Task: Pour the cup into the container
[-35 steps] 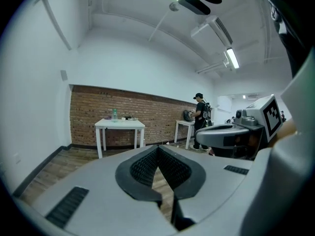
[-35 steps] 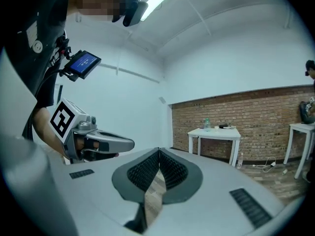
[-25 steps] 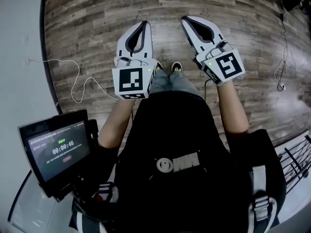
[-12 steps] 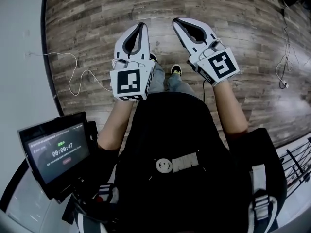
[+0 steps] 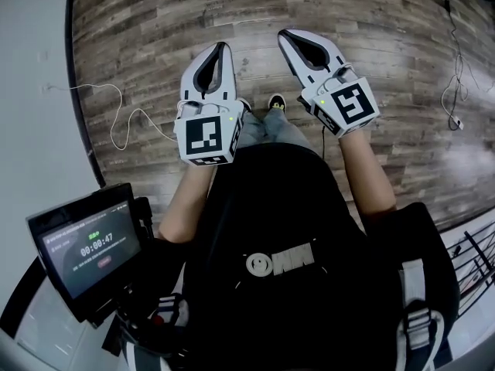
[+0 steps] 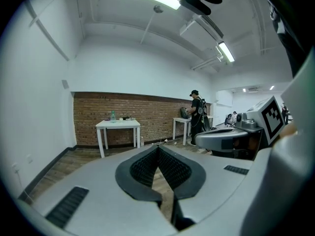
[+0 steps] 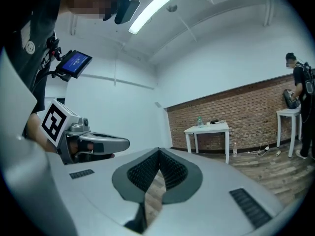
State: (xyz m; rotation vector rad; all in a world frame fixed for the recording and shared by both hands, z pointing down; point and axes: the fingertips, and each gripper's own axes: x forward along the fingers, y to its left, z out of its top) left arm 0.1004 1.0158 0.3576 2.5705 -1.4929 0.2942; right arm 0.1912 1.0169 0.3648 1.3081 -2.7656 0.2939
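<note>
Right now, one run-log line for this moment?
left gripper: shut, empty | right gripper: shut, empty | both over wood floor | ahead: white table by brick wall | pour: not started

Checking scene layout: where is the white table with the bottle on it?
The white table stands against the brick wall, left of centre in the left gripper view, with a person at a second table to its right.

The head camera looks steeply down from above the person onto the left gripper (image 5: 222,49), the right gripper (image 5: 287,35) and the wooden floor (image 5: 139,45) ahead of them. Each gripper camera sits close behind its own jaws and faces nearly level along them. Both show the brick wall (image 6: 123,113) and white table (image 6: 118,124) far beyond the tips. Each also catches the other gripper alongside.
</note>
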